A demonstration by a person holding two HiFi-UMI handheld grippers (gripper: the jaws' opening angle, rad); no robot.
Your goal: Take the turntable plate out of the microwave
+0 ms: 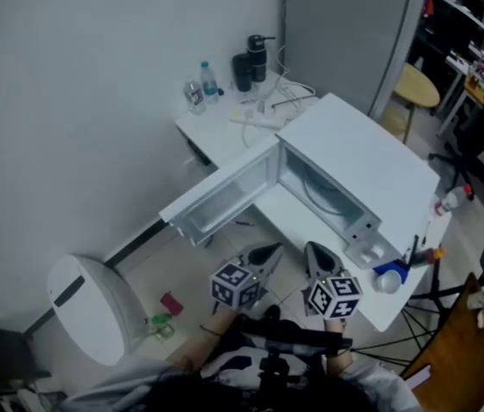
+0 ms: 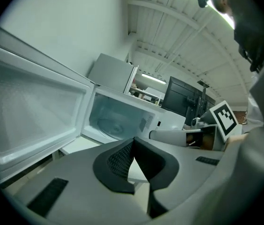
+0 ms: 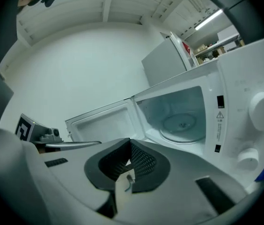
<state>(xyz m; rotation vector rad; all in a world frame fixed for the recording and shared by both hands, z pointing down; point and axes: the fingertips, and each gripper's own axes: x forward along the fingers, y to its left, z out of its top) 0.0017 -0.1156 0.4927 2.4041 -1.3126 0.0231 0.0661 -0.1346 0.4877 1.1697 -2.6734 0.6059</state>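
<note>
1. White microwave (image 1: 353,157) stands on the surface (image 1: 220,127), its door (image 1: 225,191) swung wide open.
2. Inside, the turntable plate (image 3: 183,125) lies flat on the cavity floor.
3. Before the opening hover the left hand-held gripper (image 2: 133,140) and the right hand-held gripper (image 3: 130,143), each with jaws pressed together on nothing.

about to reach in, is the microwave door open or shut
Open. The door stands swung wide, and the turntable plate shows inside.

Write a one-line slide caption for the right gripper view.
Closed right tongs face the white box-shaped microwave, door swung open, round clear glass turntable plate resting inside.
</note>
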